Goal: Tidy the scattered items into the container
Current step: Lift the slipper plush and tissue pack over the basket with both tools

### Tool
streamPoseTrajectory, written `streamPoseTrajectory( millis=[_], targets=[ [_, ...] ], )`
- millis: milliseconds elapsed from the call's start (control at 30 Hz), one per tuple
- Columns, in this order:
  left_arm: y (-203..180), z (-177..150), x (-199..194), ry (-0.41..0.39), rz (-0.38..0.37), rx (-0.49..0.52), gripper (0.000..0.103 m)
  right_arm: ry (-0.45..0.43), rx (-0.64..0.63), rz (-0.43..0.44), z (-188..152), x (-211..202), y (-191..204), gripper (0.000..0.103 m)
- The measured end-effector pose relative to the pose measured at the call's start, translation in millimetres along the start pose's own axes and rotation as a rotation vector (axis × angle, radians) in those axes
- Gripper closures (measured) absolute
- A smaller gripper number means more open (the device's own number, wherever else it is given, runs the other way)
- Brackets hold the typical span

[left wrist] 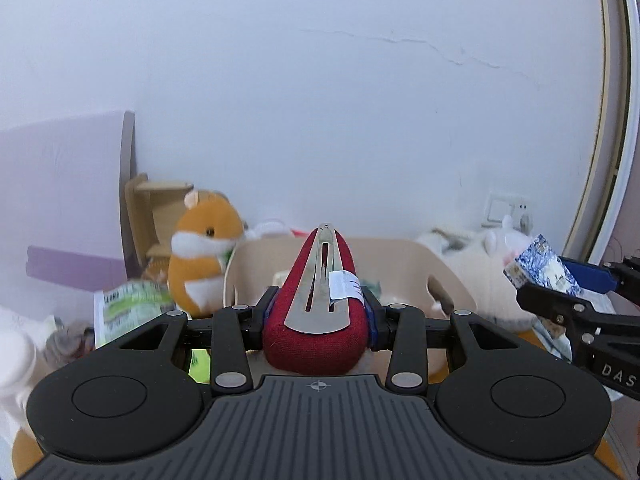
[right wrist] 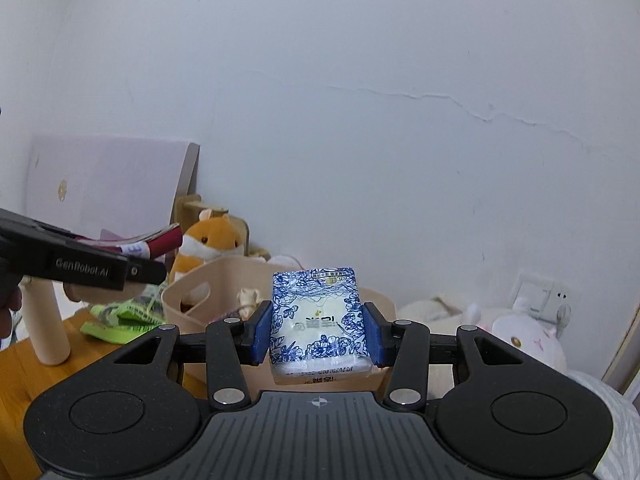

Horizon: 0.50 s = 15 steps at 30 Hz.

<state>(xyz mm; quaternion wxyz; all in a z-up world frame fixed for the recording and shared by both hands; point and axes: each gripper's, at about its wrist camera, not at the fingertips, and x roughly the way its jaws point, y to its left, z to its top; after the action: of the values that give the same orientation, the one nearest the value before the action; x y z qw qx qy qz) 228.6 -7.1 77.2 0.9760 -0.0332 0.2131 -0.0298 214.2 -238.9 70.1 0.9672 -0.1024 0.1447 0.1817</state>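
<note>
My left gripper (left wrist: 318, 312) is shut on a red fabric hair clip (left wrist: 296, 344) with a metal snap strip, held above the near side of the beige basket (left wrist: 400, 252). My right gripper (right wrist: 316, 336) is shut on a blue-and-white tissue pack (right wrist: 316, 316), held in front of and above the same basket (right wrist: 224, 276). The right gripper and its pack (left wrist: 540, 268) show at the right edge of the left wrist view. The left gripper with the clip (right wrist: 160, 244) shows at the left of the right wrist view. Small items lie inside the basket.
An orange hamster plush (left wrist: 200, 264) stands left of the basket. Green-white packets (right wrist: 120, 316) lie on the wooden table (right wrist: 24, 380). A beige cylinder (right wrist: 44, 324) stands at left. White plush toys (right wrist: 520, 332) lie right of the basket, by a wall socket (right wrist: 540, 296).
</note>
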Motion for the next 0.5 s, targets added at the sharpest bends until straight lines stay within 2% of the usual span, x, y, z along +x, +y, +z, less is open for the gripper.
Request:
streamPoseTrajectory(
  millis=[233,333,500],
  targets=[
    [-3.5,27.7,32.5,-0.01,0.037,0.036,0.062,-0.005,-0.014,0.002,22.1,25.6,-1.2,0.06],
    [-3.6,35.2,51.9,0.018,0.022,0.036,0.062,0.007,-0.021,-0.014,27.5,43.3,-0.3,0.06],
    [-0.3,37.8,88.7,0.064,0.038,0.034,0.062,0.044,-0.014,-0.031,29.8,78.0,-3.0,0.06]
  ],
)
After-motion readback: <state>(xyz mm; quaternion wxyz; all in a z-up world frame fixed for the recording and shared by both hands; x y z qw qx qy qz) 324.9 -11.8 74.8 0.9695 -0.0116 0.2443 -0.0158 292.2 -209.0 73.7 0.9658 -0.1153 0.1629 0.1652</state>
